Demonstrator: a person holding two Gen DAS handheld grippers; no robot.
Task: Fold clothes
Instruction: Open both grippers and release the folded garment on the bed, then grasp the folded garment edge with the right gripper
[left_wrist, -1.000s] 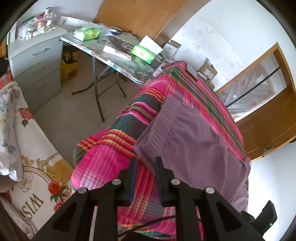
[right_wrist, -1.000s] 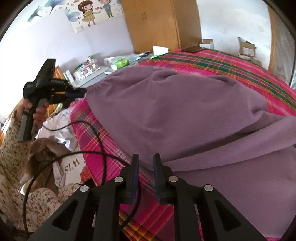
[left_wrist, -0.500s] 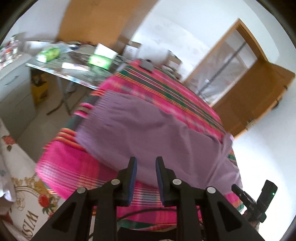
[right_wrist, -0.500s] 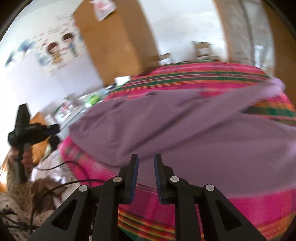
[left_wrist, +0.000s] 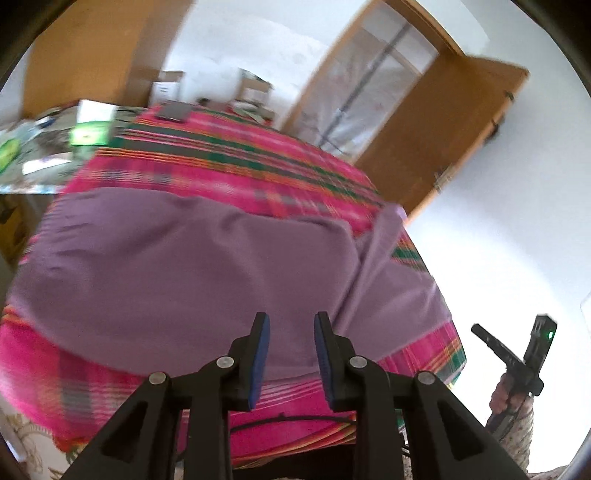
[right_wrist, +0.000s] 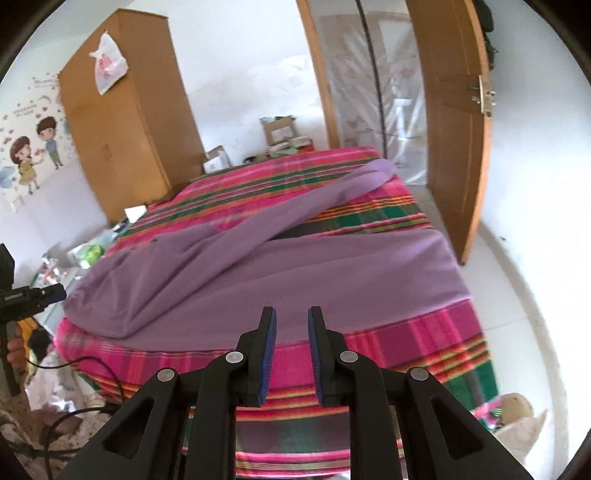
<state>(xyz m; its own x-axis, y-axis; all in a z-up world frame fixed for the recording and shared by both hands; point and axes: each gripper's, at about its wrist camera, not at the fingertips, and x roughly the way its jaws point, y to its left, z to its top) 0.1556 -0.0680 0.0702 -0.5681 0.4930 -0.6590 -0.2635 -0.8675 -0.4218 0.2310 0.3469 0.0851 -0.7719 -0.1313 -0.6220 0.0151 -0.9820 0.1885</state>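
A purple garment (left_wrist: 192, 266) lies spread over a bed with a pink plaid cover (left_wrist: 236, 162). One long purple part (right_wrist: 317, 199) stretches away toward the far corner. My left gripper (left_wrist: 291, 319) hovers above the garment's near edge, open with nothing between its blue pads. My right gripper (right_wrist: 291, 314) stands open over the near edge of the garment (right_wrist: 332, 273), also holding nothing. In the left wrist view the right gripper (left_wrist: 517, 358) shows at the lower right, held in a hand. The left gripper (right_wrist: 29, 297) shows at the left edge of the right wrist view.
A wooden wardrobe (right_wrist: 125, 122) stands beyond the bed's far left corner. A wooden door (right_wrist: 454, 122) hangs open at the right. A cluttered glass table (left_wrist: 48, 147) sits left of the bed. Cardboard boxes (right_wrist: 279, 131) line the far wall. A black cable (right_wrist: 77, 365) trails below the bed's edge.
Both grippers have drawn back from the garment and swung to face across the bed. The garment now lies spread flat, and both grippers remain open.
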